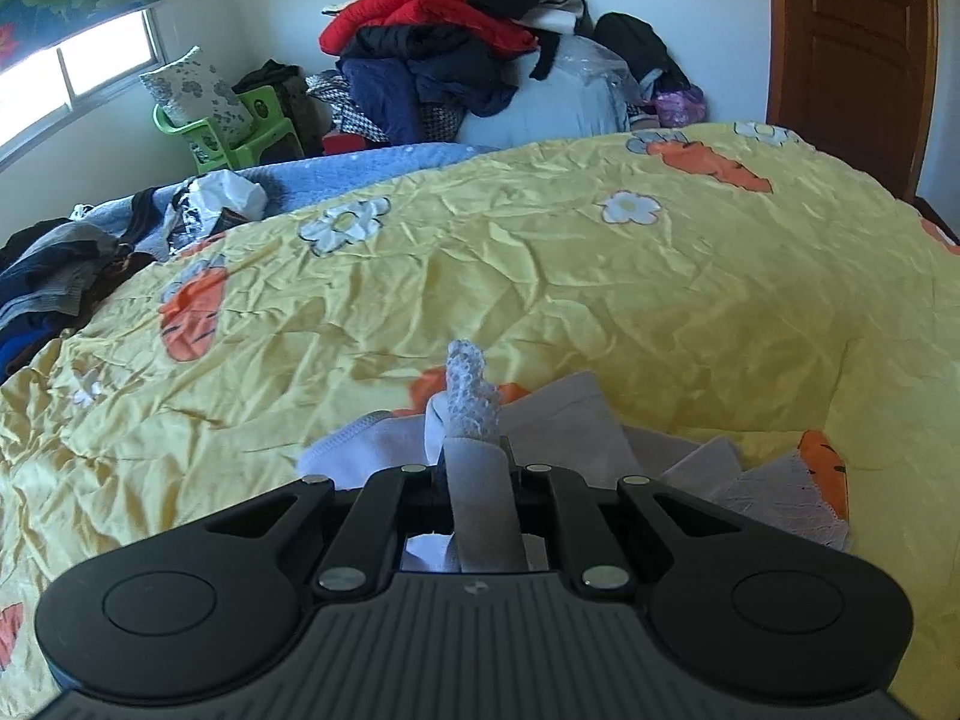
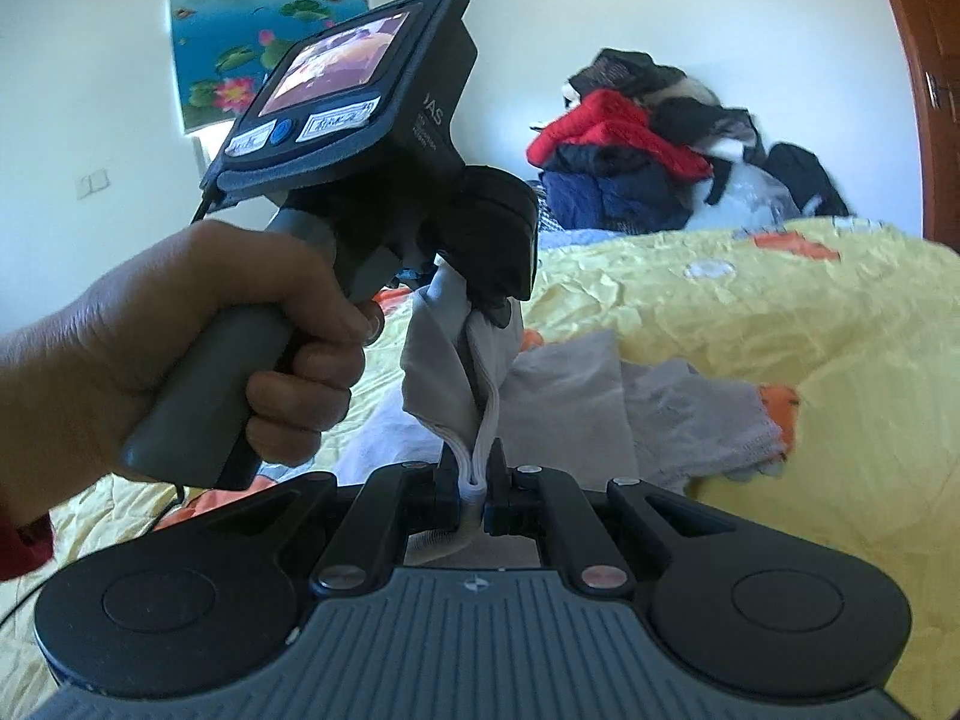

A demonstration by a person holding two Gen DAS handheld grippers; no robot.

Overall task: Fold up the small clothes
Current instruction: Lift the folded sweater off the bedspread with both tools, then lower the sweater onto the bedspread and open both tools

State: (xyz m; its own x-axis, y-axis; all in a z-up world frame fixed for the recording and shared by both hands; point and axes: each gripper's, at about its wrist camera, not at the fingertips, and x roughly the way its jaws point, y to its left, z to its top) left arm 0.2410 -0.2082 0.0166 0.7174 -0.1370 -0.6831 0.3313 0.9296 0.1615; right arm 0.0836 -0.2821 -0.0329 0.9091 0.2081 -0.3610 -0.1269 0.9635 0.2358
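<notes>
Left gripper (image 1: 474, 450): jaws nearly closed, clamped on a fold of the grey garment (image 1: 576, 414); a strip of white lace trim (image 1: 471, 387) stands up past the tips.
Right gripper (image 2: 477, 471): jaws fully closed on the garment's white ribbed edge (image 2: 477, 450).
Grey garment: small, pale, lifted between the two grippers; its remainder lies rumpled on the yellow bedspread (image 1: 540, 276) just beyond them. The held stretch runs steeply up from the right gripper to the left in the right wrist view.
Surroundings: bedspread printed with carrots and white flowers, heavily creased; dark clothes heaped at its left edge (image 1: 54, 282); a tall clothes pile (image 1: 432, 42) against the far wall; green plastic chair (image 1: 240, 132) holding a cushion; brown door (image 1: 852, 48).
Obstruction: in the right wrist view the left hand (image 2: 198, 330) and its device with a lit screen (image 2: 342, 60) fill the left half, hiding that side of the bed.
View differences: only the left wrist view shows the lace, chair and window (image 1: 78, 78); only the right wrist view shows the hand.
</notes>
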